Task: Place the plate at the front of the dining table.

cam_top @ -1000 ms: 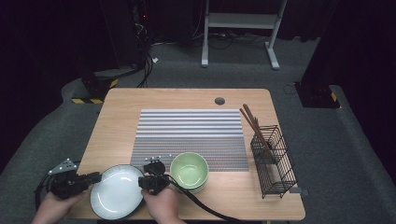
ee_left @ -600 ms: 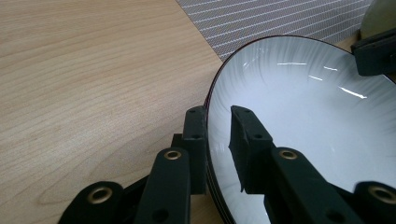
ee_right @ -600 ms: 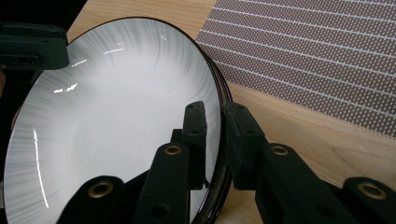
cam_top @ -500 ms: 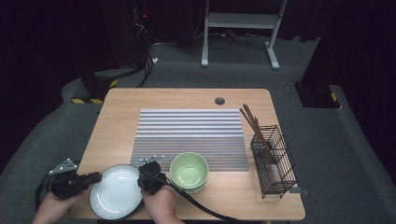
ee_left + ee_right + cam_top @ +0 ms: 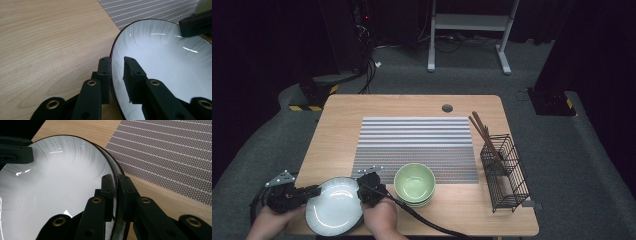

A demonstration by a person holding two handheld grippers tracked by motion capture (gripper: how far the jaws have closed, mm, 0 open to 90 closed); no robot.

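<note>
A white plate (image 5: 334,207) with a thin dark rim lies at the table's front left corner. My left gripper (image 5: 308,193) holds its left edge. In the left gripper view the jaws (image 5: 117,72) straddle the rim, one pad outside and one on the plate's (image 5: 162,55) inner face. My right gripper (image 5: 368,192) is on the opposite edge. Its jaws (image 5: 116,192) have just been closing and now pinch the rim of the plate (image 5: 50,177) between them. A second dark rim line runs just beside the first there. Each gripper view shows the other gripper's jaw across the plate.
A green bowl (image 5: 414,181) sits on a small stack just right of the plate. A striped mat (image 5: 414,142) covers the table's middle. A black wire basket (image 5: 507,175) with brown chopsticks (image 5: 483,134) stands at the right. The right gripper's cable (image 5: 427,224) trails toward the front edge.
The right gripper has edged left onto the plate's right rim. The left gripper and the plate have stayed where they were.
</note>
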